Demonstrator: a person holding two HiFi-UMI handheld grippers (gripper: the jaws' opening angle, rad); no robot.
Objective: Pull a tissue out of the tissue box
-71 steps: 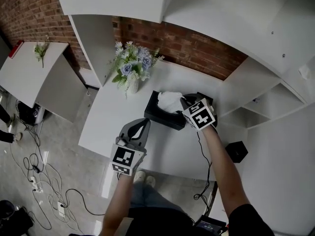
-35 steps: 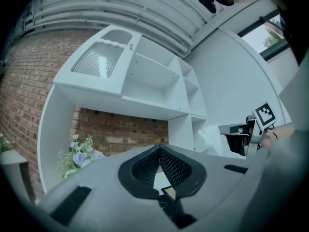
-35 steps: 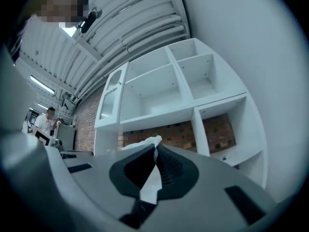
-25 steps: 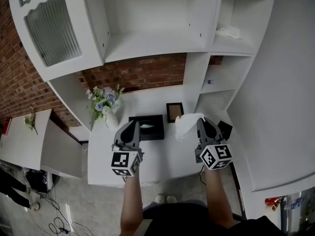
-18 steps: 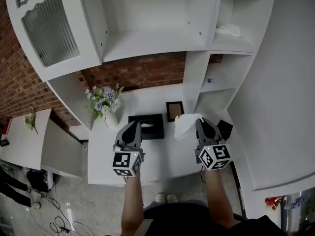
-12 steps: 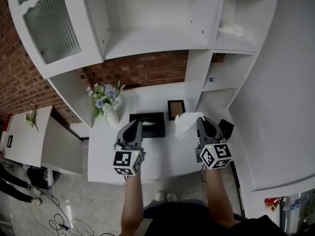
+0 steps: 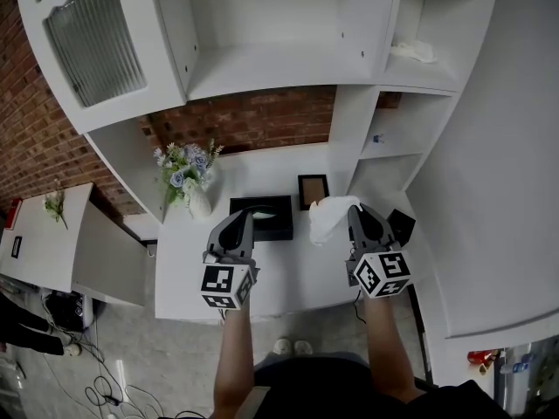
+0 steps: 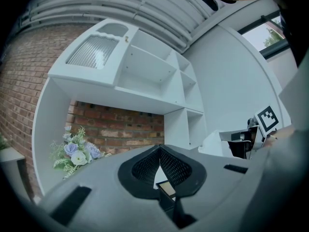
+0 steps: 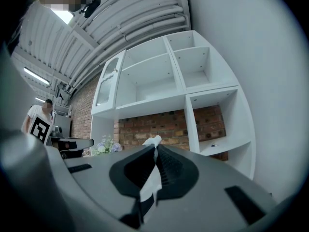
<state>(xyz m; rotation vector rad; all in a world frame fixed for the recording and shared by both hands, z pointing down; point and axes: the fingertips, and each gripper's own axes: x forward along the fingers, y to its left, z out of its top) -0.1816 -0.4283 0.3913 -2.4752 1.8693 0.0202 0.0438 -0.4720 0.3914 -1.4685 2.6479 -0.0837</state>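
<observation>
1. Since the tissue (image 7: pixel 328 218) hangs wholly clear of the tissue box (image 7: pixel 261 217), off to the box's right and above the desk (image 7: pixel 271 279), I judge the pull itself done. No part of the sheet reaches back to the slot.
2. Inside that slot a pale fold of the next sheet shows, and the box lies flat on the desk.
3. My right gripper (image 7: pixel 353 214) has its jaws pressed together on the tissue. In the right gripper view the white sheet runs down between the pads and a tuft sticks out past the tips.
4. My left gripper (image 7: pixel 242 219) is closed tip to tip with nothing caught in it. From the head view its tips overlap the box's left end, yet it looks raised above the box, not resting on it.
5. What remains, as I read it, is to put the sheet down. That means lowering the right gripper to bare desk in front of me and only then parting the jaws. Thin paper may cling to a pad, so a slow draw-back seems wise.
6. Further out, a picture frame (image 7: pixel 312 190) stands behind the gap between box and tissue. A vase of flowers (image 7: pixel 187 182) stands left of the box, and both are out of the way.
</observation>
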